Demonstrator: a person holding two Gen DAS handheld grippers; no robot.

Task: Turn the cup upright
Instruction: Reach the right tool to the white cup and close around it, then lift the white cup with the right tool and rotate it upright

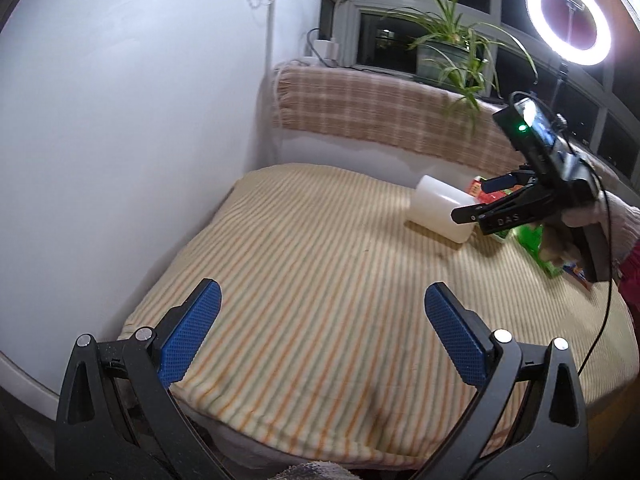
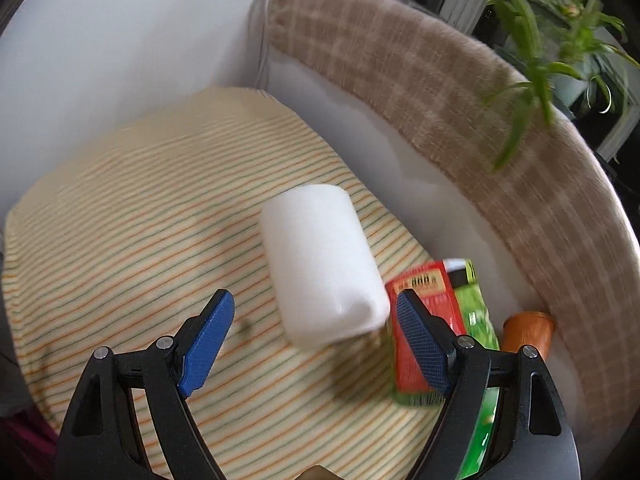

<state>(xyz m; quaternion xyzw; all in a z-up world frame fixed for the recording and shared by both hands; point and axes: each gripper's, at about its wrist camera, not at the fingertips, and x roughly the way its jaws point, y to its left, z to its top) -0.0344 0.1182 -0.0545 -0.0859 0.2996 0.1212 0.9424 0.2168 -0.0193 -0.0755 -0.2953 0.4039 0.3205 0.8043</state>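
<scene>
Left wrist view shows a big soft cloth with thin orange and green stripes spread over a flat top. Behind it stands a white wall. A brown checked blanket lies along the ledge at the back. A green leafy plant in a pot sits above that blanket, near a bright round ring light.

On the striped cloth lies the white plastic cup. It is on its side, not standing up. In the right wrist view the same cup lies across the cloth, with its closed end pointing at the camera.

The left gripper hangs over the near part of the cloth, well apart from the cup. Its two blue pads are spread wide and hold nothing.

The right gripper is close to the cup. Its blue pads are spread wide too, and the near end of the cup sits just in front of the gap between them. I cannot tell if a pad touches the cup. In the left wrist view the right gripper reaches in from the right, with its tips at the cup.

Beside the cup lie a red snack packet and a green snack packet. A small orange cup sits next to them, against the blanket.
</scene>
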